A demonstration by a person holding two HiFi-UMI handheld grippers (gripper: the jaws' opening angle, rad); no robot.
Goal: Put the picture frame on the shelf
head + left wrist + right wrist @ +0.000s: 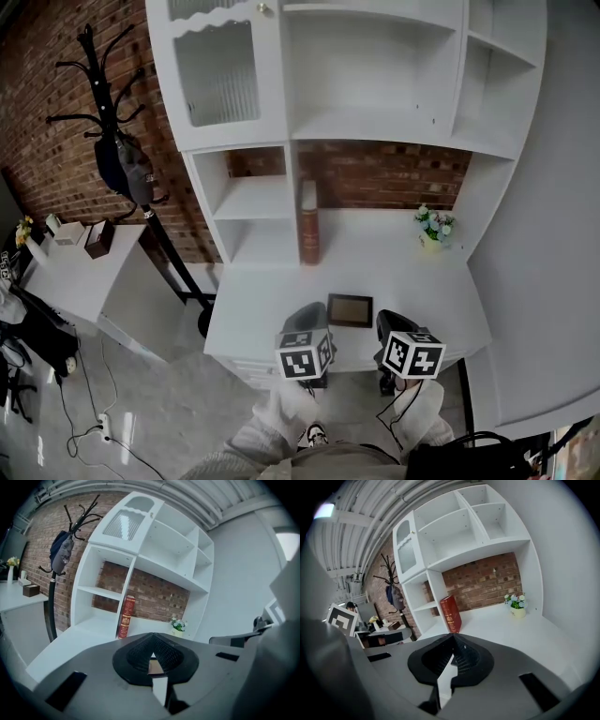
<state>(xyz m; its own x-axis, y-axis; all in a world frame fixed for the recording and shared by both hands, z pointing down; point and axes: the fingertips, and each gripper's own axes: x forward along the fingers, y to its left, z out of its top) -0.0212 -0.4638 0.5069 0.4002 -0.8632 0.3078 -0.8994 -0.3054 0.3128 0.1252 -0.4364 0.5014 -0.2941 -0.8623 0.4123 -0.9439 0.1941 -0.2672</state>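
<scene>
By the frame (350, 309), fingers (138, 657) (empty) together.

The left hand-held gripper (307, 315) and the right hand-held gripper (393, 324) sit side by side, jaws closed on nothing.

White shelf unit (375, 122) fills the top centre, red-brown brick wall (56, 112) shows upper left. Centre: dark red book (309, 225) with gold print, dark brown picture frame (350, 309). Low down, black-and-white square markers on the left gripper (152, 654) and right gripper (452, 652).
</scene>
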